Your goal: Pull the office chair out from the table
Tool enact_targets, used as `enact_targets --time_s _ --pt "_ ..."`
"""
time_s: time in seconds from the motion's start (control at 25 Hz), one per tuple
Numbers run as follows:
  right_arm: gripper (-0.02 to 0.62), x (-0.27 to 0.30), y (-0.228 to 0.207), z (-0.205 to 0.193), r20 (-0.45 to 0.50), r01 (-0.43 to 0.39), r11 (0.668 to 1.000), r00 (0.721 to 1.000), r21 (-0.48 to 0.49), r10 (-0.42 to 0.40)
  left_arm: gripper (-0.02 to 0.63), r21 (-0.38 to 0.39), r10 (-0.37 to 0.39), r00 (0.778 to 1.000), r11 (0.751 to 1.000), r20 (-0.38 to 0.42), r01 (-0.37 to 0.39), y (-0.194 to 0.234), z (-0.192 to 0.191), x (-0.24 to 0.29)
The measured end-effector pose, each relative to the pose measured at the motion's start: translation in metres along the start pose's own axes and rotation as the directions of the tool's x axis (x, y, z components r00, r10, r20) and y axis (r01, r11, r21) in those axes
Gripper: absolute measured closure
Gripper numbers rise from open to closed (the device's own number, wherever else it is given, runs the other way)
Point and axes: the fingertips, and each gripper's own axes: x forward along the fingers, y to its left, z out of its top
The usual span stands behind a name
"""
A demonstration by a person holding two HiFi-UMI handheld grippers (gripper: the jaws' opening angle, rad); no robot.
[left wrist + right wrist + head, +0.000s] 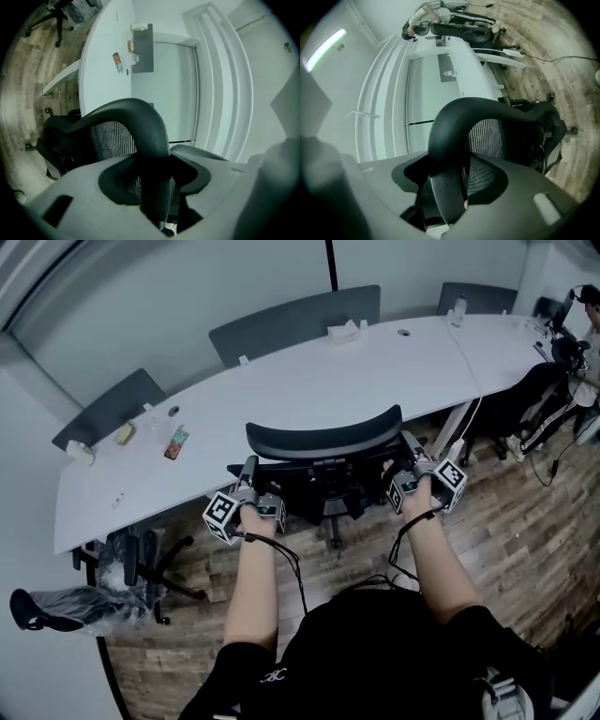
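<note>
A black mesh-backed office chair (323, 442) stands tucked against the near edge of the long white table (309, 381). My left gripper (249, 472) is at the left edge of its backrest and my right gripper (396, 467) at the right edge. Seen in the left gripper view, the curved backrest frame (150, 136) runs down between the jaws of the left gripper (154, 187), which are closed on it. The right gripper view shows the same: the backrest frame (450, 131) sits gripped in the right gripper (450, 187). The seat and base are mostly hidden behind the backrest.
Grey chairs (300, 320) stand along the table's far side. A plastic-wrapped chair (75, 601) lies at the left on the wood floor. A dark chair (525, 399) and a seated person (586, 306) are at the far right. Small items (175, 442) lie on the table's left end.
</note>
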Motion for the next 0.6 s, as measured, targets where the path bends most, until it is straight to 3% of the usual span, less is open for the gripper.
enact_targets --time_s 0.16,0.32,0.52,0.6 --pt "0.382 -0.003 0.002 0.004 -0.045 0.003 0.995 0.999 -0.100 -0.007 0.407 -0.005 -0.023 1.000 1.000 -0.008 0.022 0.000 -0.004 -0.003" --pt "0.396 -0.007 0.003 0.009 -0.036 -0.005 0.994 0.999 -0.107 0.001 0.408 0.001 -0.032 0.999 0.999 -0.020 0.033 0.000 -0.012 -0.007" --pt "0.396 -0.014 0.003 0.012 -0.053 -0.006 0.994 0.999 -0.111 0.000 0.407 0.018 0.009 1.000 1.000 -0.025 -0.009 0.007 -0.018 -0.020" --pt "0.394 -0.020 0.004 0.011 -0.053 -0.017 0.993 0.999 -0.117 0.011 0.405 0.022 -0.012 0.999 1.000 -0.034 0.012 0.005 -0.021 -0.025"
